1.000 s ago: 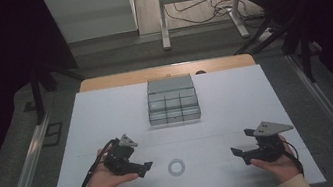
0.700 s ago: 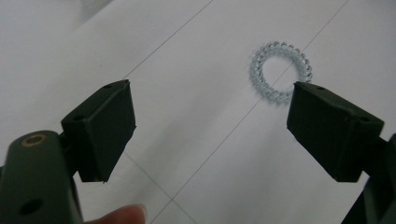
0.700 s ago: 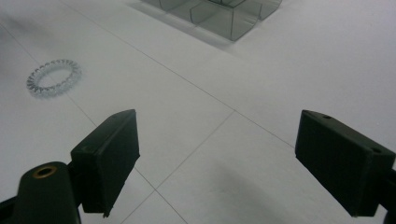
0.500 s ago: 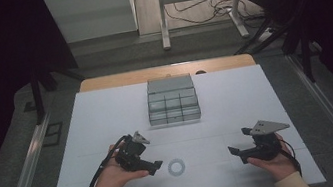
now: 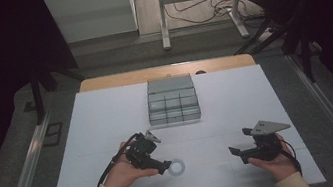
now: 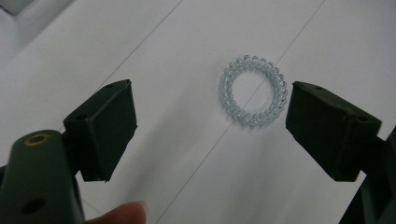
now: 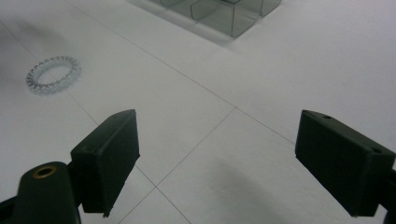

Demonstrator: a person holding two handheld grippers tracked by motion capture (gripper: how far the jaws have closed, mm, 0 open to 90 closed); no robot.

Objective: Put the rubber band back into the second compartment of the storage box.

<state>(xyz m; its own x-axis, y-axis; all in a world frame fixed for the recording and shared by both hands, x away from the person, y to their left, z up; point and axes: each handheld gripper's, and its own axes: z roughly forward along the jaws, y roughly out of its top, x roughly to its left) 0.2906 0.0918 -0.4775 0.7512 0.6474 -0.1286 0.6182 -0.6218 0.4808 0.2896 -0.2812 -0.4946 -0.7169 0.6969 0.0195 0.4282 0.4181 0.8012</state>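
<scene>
The coiled ring [image 6: 253,90] lies flat just ahead of the left gripper [image 5: 164,163], between its released jaws, seemingly off-centre toward 1 jaw.

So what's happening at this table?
A person holds tongs in each hand over a white table. The left tongs are open and reaching toward a clear coiled hair tie, not gripping it. The right tongs hover open, away from it. A grey compartment box sits farther back.
</scene>
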